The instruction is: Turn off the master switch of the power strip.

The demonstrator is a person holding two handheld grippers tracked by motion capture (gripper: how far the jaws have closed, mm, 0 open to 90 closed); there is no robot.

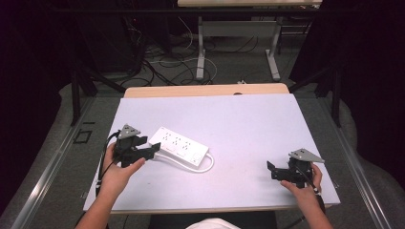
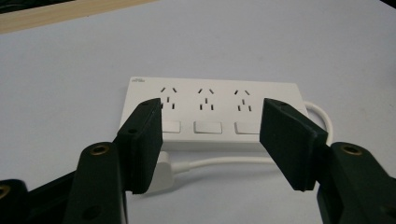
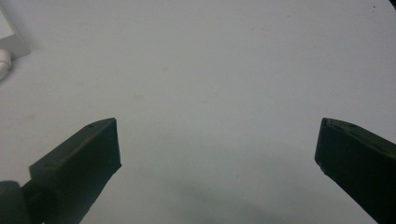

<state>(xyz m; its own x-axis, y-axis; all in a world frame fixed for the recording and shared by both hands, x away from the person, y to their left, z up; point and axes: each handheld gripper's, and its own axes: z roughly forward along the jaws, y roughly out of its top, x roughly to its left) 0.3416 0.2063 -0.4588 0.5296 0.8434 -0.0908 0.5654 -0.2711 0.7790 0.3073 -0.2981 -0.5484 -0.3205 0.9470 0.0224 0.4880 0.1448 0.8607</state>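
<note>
A white power strip [image 1: 181,145] with three socket groups and three switches lies flat on the white table [image 1: 253,124], left of centre. Its white cable [image 1: 208,165] loops along the near side. My left gripper [image 1: 150,145] is at the strip's left end, held in a hand. In the left gripper view its jaws stand open, apart from the strip [image 2: 210,107] just beyond them, with the cable [image 2: 224,161] lying below the gap. My right gripper [image 1: 271,170] rests near the table's front right, wide open over bare tabletop [image 3: 210,93]. A corner of the strip [image 3: 9,35] shows at that view's top left.
The table's far edge is a wooden strip [image 1: 205,90]. Beyond it on the floor lie tangled cables [image 1: 167,64] and the white legs of another table [image 1: 201,52]. Dark curtains close in both sides.
</note>
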